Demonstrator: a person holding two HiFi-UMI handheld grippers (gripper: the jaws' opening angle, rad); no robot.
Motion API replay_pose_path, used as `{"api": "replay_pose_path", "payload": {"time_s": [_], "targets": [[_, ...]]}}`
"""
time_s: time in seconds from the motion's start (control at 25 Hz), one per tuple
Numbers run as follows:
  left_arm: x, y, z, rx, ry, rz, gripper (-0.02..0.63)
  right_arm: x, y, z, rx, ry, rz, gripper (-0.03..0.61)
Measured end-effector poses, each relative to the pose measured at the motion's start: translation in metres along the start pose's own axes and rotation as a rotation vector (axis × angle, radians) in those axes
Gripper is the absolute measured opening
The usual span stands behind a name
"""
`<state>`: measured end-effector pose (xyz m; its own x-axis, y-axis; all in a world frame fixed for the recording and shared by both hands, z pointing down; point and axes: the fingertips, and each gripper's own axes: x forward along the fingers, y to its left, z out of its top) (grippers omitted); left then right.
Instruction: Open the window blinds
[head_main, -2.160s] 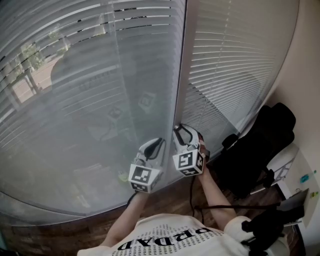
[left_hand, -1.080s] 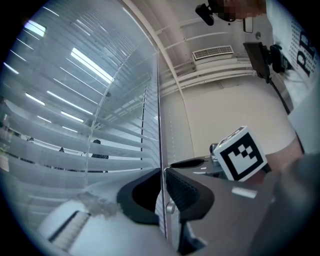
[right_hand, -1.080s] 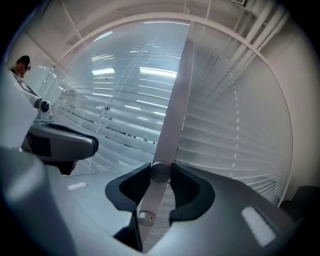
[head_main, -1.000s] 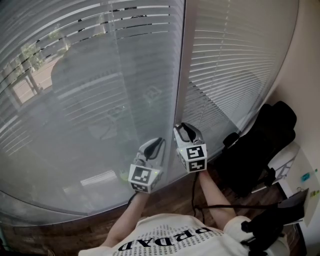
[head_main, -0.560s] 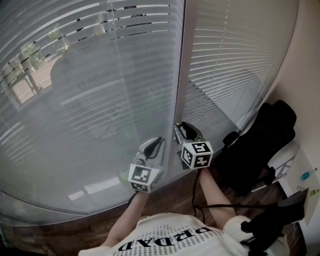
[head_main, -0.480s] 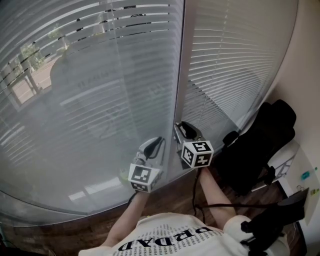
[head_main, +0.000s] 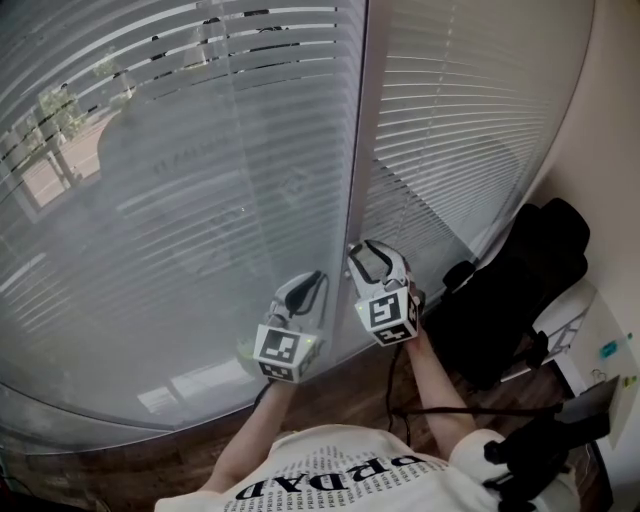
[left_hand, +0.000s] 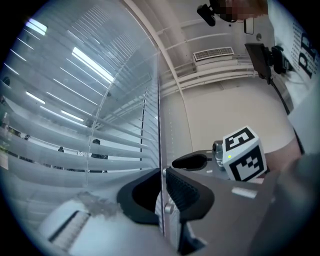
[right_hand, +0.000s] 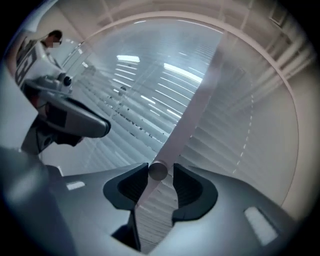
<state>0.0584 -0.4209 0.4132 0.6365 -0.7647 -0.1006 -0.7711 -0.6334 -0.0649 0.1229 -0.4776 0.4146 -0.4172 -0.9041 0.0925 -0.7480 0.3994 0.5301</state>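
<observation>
White slatted blinds hang over the window straight ahead. Most slats are turned shut, and gaps near the top left show the outdoors. The left tongs pinch a thin cord. The right tongs have just been opening, with the pale wand loose between them.

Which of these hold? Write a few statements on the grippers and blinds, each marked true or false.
1. The wand's round end sits between the right gripper's jaws. True.
2. The right gripper clamps the wand. False: its jaws stand apart, having just opened.
3. The left gripper is empty. False: it is shut on a thin cord.
4. The blinds hang lowered over the window. True.
</observation>
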Motion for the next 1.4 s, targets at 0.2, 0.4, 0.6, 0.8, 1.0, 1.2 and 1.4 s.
{"api": "replay_pose_path", "payload": {"time_s": [0.2, 0.4, 0.6, 0.8, 1.0, 1.2, 1.4], "targets": [[0.004, -0.008, 0.0, -0.006, -0.002, -0.013, 0.026, 0.007, 0.009, -0.005, -0.217, 0.054, 0.016, 0.166], [0.005, -0.008, -0.002, -0.007, 0.001, -0.012, 0.026, 0.014, 0.008, -0.005, -0.296, 0.059, -0.024, 0.135], [0.002, -0.003, -0.005, -0.008, 0.002, 0.005, 0.026, 0.013, 0.007, -0.006, -0.198, 0.041, -0.022, 0.133], [0.001, -0.003, -0.013, -0.01, 0.0, 0.01, 0.026, 0.013, 0.009, -0.012, -0.063, 0.03, -0.012, 0.133], [0.002, -0.005, -0.023, -0.007, -0.001, 0.006, 0.026, 0.014, 0.012, -0.021, 0.087, 0.012, -0.011, 0.133], [0.001, -0.004, -0.018, -0.008, -0.003, 0.008, 0.026, 0.013, 0.008, -0.018, 0.207, -0.004, -0.011, 0.132], [0.004, 0.0, -0.003, -0.007, 0.004, 0.007, 0.026, 0.015, -0.004, -0.008, 0.336, -0.018, -0.003, 0.133]]}}
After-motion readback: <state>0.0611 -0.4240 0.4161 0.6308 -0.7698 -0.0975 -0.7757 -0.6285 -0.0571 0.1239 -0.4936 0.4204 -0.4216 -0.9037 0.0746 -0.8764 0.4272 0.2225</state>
